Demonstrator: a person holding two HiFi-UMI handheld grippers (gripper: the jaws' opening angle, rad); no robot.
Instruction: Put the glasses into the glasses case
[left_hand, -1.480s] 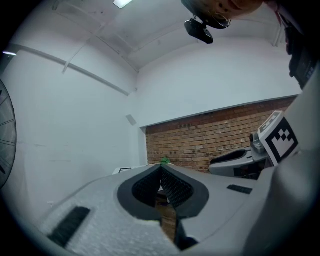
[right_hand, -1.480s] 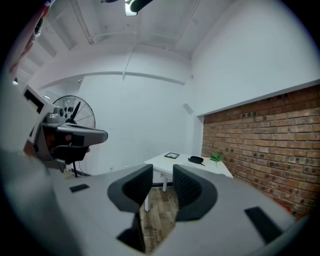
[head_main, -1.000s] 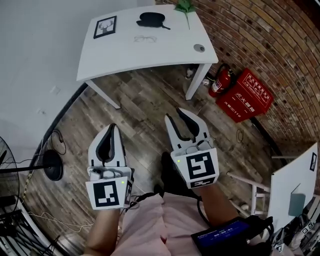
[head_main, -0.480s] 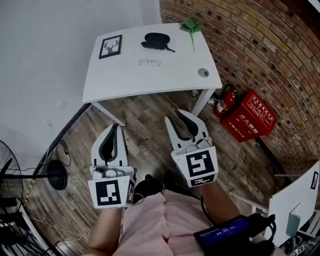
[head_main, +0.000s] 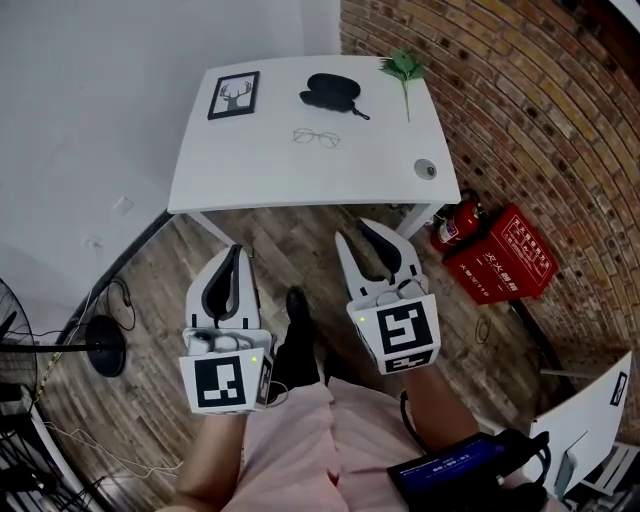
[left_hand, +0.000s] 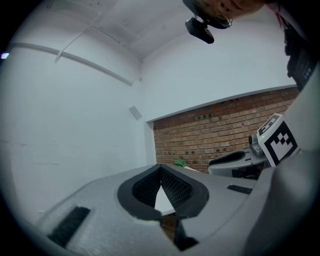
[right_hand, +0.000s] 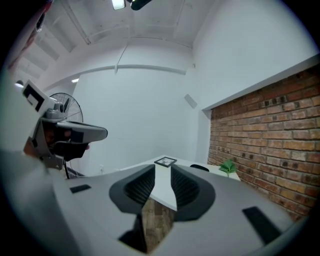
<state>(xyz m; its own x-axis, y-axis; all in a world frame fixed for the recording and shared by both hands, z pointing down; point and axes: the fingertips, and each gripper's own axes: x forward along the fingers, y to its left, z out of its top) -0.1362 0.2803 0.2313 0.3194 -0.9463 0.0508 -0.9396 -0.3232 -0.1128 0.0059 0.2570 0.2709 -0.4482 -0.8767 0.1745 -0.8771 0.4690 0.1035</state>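
A wood-plank floor (head_main: 290, 250) runs between a white wall (head_main: 90, 100) on the left and a brick wall (head_main: 520, 120) on the right. Nearest, at the bottom of the head view, is the person's pink garment (head_main: 290, 440). Just beyond it both grippers are held over the floor, side by side and apart, pointing toward the far table.

The left gripper (head_main: 234, 250) has its jaw tips pressed together with nothing pinched; its own view shows the ribbed pads meeting at the far end. The right gripper (head_main: 355, 232) has its jaws spread, a clear gap between the pads and nothing in it; they have just been closing a little.

On the floor to the left stands a fan (head_main: 15, 330). To the right, against the bricks, are a fire extinguisher (head_main: 452, 228) and a red box (head_main: 500, 268).

Farther on is the white table (head_main: 250, 170). The glasses (head_main: 316, 137) lie on it near its middle, well apart from both grippers. Just beyond them, toward the far edge, lies the black glasses case (head_main: 332, 90). A framed picture (head_main: 234, 95) lies at the far left of the tabletop and a green sprig (head_main: 403, 68) at the far right.
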